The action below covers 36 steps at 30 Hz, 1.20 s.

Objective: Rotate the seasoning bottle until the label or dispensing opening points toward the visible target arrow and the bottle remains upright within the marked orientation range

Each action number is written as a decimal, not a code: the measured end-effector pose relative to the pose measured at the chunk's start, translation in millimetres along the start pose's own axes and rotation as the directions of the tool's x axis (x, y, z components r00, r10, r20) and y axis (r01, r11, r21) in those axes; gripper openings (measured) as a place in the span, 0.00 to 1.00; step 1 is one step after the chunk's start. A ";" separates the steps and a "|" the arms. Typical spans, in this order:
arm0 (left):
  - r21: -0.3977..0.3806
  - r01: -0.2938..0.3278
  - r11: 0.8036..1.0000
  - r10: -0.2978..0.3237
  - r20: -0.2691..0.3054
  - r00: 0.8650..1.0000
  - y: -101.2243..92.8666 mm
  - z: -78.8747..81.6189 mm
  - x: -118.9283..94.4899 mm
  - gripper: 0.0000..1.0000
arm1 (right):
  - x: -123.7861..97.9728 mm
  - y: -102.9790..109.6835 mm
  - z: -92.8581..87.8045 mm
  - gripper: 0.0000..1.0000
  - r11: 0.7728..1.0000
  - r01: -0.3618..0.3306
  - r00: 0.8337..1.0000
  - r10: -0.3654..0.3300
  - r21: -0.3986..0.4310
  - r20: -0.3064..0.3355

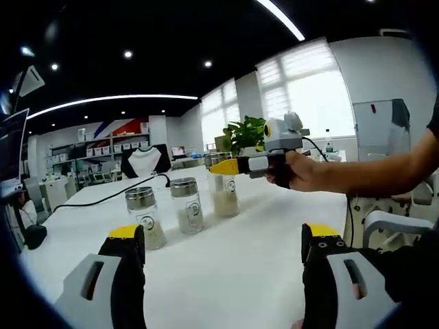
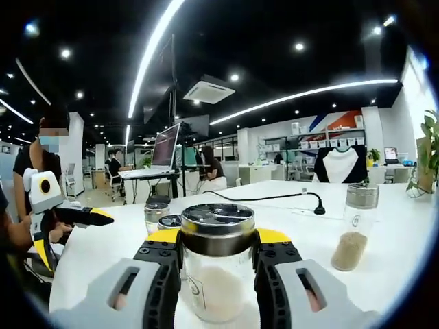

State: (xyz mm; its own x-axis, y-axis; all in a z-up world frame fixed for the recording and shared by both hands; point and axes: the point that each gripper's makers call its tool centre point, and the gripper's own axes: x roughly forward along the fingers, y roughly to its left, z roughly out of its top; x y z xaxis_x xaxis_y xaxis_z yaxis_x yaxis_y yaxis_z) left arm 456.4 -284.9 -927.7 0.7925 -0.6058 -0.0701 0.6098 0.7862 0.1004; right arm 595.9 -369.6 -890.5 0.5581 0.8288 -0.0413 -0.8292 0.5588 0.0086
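Observation:
A clear glass seasoning bottle (image 2: 214, 274) with a steel lid stands upright on the white table (image 2: 398, 240), part full of pale grains. My right gripper (image 2: 217, 241) is shut on it, yellow-tipped jaws pressing both sides just under the lid. From the left gripper view, this gripper (image 1: 226, 167) reaches in from the right, held by a hand, at the farthest bottle (image 1: 225, 195) of a row. Two more bottles (image 1: 144, 218) (image 1: 187, 205) stand nearer. My left gripper (image 1: 223, 236) is open above the table, nothing between its jaws. It also appears at the left (image 2: 75, 216).
Another bottle (image 2: 357, 229) stands to the right, two small ones (image 2: 156, 214) behind the held one. A black cable (image 1: 110, 197) crosses the table. A potted plant (image 1: 245, 133) stands at the far end, a white chair (image 1: 384, 223) beside the table. People sit at desks behind.

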 end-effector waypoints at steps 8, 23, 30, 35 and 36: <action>-0.001 0.000 1.000 0.000 -0.004 1.000 -0.1 -0.5 0.1 1.00 | 2.1 -2.7 -1.5 0.37 0.998 -0.060 0.998 0.060 -0.009 -0.028; -0.012 -0.001 1.000 0.001 -0.002 1.000 -0.2 -1.3 1.0 1.00 | 3.8 -2.1 -2.4 0.37 0.997 -0.074 0.997 0.074 -0.015 -0.008; -0.010 -0.005 1.000 0.005 -0.001 1.000 0.9 -0.4 -0.1 1.00 | 2.9 -1.2 -2.6 0.37 0.997 -0.071 0.997 0.071 -0.018 -0.011; -0.019 -0.008 1.000 0.008 0.008 1.000 2.7 1.6 -1.7 1.00 | 0.6 0.0 -3.0 0.37 0.997 -0.071 0.997 0.071 -0.016 -0.001; -0.021 -0.007 1.000 0.008 0.008 1.000 2.7 1.4 -1.6 1.00 | 0.7 -0.1 -2.9 0.37 0.997 -0.070 0.998 0.070 -0.017 -0.001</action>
State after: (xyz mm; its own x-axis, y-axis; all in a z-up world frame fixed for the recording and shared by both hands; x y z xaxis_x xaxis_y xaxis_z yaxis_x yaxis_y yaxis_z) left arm 456.8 -282.0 -925.9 0.7970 -0.6007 -0.0618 0.6039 0.7930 0.0804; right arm 596.3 -369.2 -893.4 0.4987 0.8658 -0.0416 -0.8667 0.4989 -0.0060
